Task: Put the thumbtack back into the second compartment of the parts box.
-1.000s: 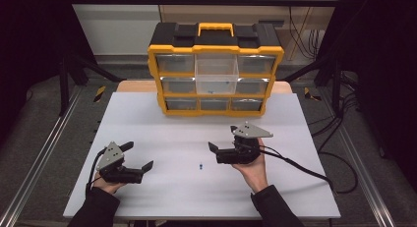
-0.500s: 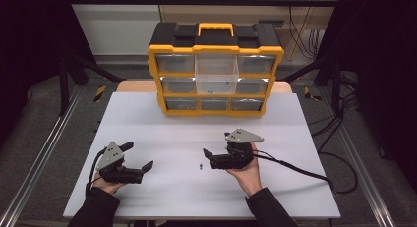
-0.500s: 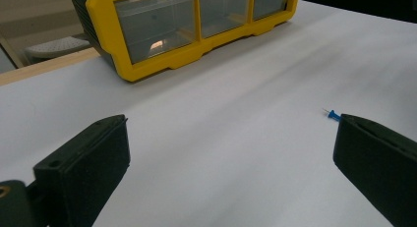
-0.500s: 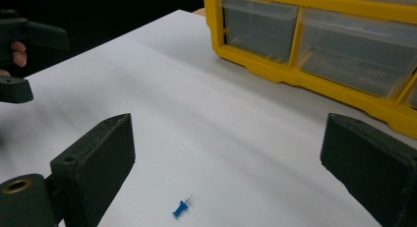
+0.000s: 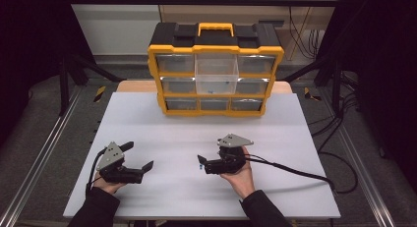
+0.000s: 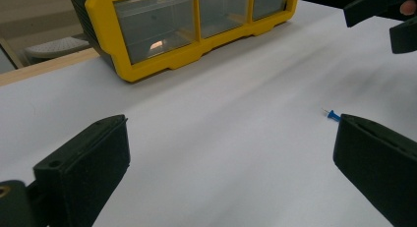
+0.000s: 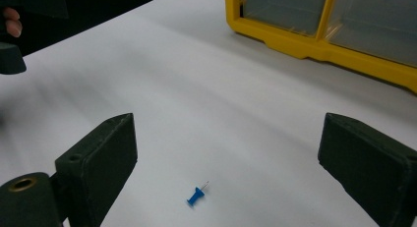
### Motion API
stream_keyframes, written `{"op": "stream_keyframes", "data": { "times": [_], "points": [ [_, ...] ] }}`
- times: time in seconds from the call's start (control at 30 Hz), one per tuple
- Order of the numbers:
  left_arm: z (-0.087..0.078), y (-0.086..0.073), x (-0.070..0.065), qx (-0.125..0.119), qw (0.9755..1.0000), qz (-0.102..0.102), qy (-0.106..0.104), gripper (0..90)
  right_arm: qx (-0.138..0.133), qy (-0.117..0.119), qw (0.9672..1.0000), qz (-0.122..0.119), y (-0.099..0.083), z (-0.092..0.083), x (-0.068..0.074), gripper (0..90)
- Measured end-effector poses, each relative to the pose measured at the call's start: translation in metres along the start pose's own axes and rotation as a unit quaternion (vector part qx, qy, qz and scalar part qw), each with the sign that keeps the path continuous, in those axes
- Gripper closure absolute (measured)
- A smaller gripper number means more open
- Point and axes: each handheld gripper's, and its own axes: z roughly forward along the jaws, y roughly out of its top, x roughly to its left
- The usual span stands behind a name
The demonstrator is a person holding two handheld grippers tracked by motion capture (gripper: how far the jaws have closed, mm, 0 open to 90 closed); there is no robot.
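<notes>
Blue pushpin [image 7: 196, 196] lies on its side on the white table [image 5: 305, 138], free of contact, between the spread jaws of the right gripper [image 7: 228, 173] and just ahead of them. Left gripper [image 5: 140, 157] rests low over the table well to the left, jaws likewise wide apart and holding nothing. Yellow drawer organizer [image 5: 215, 70] stands at the far table edge, one centre drawer pulled out.

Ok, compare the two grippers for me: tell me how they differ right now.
1. The right gripper sits right at the blue push pin, which lies between its jaws in its own view; the left gripper rests well off to the side of it.
2. The right gripper lies nearer the table's middle, the left gripper nearer its left edge.

Both are open, hold nothing, and sit low over the table.
</notes>
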Motion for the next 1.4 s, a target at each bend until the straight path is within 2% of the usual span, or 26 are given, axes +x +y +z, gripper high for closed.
{"op": "stream_keyframes", "data": {
  "times": [0.27,0.37,0.9,0.93,1.03,1.13,1.23,1.4],
  "points": [
    [0.0,0.0,0.0,0.0,1.0,0.001,0.0,0.3,0.017,0.006,0.9998,0.003,-0.01,0.013,0.003,13.5],
    [0.0,0.0,0.0,0.0,1.0,0.0,0.0,0.3,0.027,0.001,0.9996,0.003,-0.014,0.017,0.004,16.0],
    [0.0,0.0,0.0,0.0,1.0,0.0,0.0,0.3,0.077,-0.002,0.997,0.007,-0.031,0.037,0.006,36.3],
    [0.0,0.0,0.0,0.0,1.0,0.0,0.0,0.3,0.078,0.002,0.9969,0.0,-0.032,0.038,0.005,38.0],
    [0.0,0.0,0.0,0.0,1.0,0.0,0.0,0.3,0.085,-0.001,0.9964,0.008,-0.034,0.04,0.007,42.6],
    [0.0,0.0,0.0,0.0,1.0,0.0,0.0,0.3,0.088,0.002,0.9961,-0.003,-0.036,0.041,0.006,46.7],
    [0.0,0.0,0.0,0.001,1.0,0.0,0.0,0.3,0.096,0.003,0.9954,0.002,-0.036,0.041,0.007,51.1],
    [0.0,0.0,0.0,0.001,1.0,0.0,0.0,0.3,0.097,0.008,0.9953,-0.004,-0.038,0.042,0.007,57.4]
  ]
}}
